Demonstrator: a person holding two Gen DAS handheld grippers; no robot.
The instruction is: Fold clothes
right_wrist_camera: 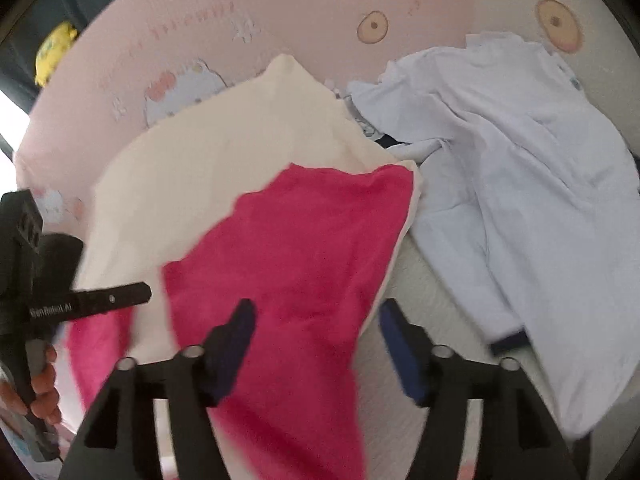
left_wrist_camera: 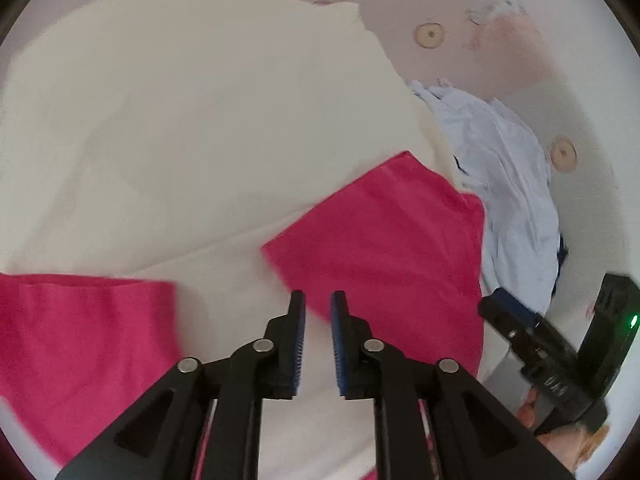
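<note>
On a pink cartoon-printed bedsheet (right_wrist_camera: 304, 32) lies a cream and pink garment (left_wrist_camera: 384, 232), cream side spread toward eleven o'clock and a pink flap folded over it toward four o'clock in the left wrist view. At two o'clock a crumpled pale blue shirt (right_wrist_camera: 520, 184) rests just beside it, touching its edge. Above the garment, the left gripper (left_wrist_camera: 318, 304) has its jaws narrowly apart with nothing between them. Over the pink flap, the right gripper (right_wrist_camera: 316, 312) has its jaws wide apart, gripping nothing. At eight o'clock in the right wrist view, a hand (right_wrist_camera: 42, 380) holds the left gripper.
</note>
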